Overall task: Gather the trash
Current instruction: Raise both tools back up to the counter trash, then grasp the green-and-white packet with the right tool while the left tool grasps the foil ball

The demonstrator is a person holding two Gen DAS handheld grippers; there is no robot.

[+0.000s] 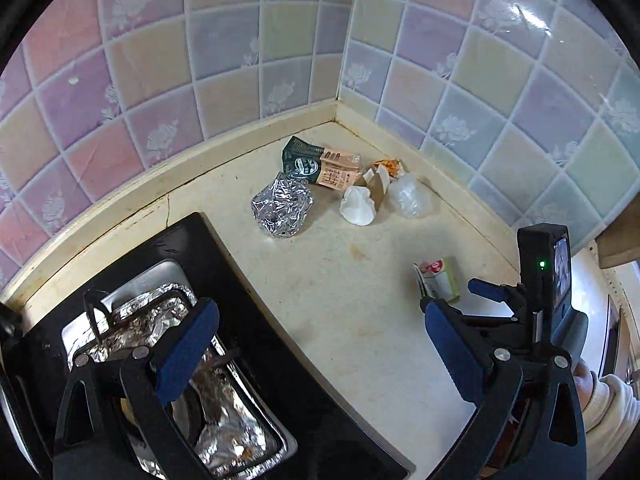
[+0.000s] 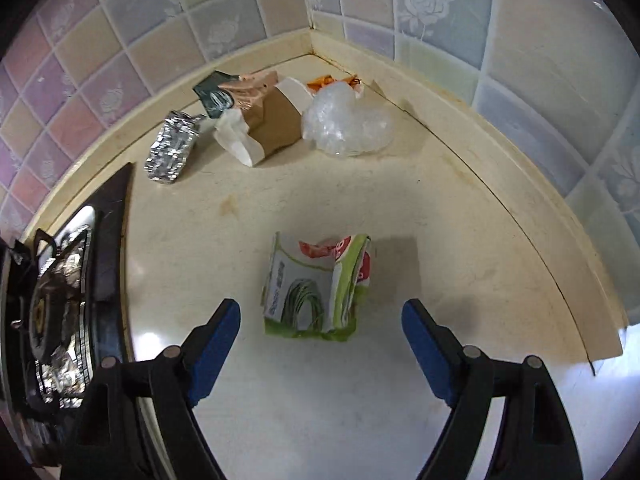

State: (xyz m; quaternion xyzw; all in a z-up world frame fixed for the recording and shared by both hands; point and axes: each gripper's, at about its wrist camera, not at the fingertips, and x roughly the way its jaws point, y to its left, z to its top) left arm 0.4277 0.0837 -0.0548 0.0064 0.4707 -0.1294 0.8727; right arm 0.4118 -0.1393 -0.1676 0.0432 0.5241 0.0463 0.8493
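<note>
Both hand-held grippers are spread and gripping nothing. The right hand-held gripper (image 2: 320,344) tilts down at the green crumpled wrapper (image 2: 316,286) lying on the table (image 2: 460,240). The left hand-held gripper (image 1: 320,344) hovers over the stove (image 1: 248,280) edge, facing 1 trash pile (image 1: 336,184) in the corner.

A cream tabletop (image 1: 360,304) met pastel rose-patterned wall tiles (image 1: 224,56); a black gas stove (image 1: 256,320), its burner lined with foil, sat at left.
</note>
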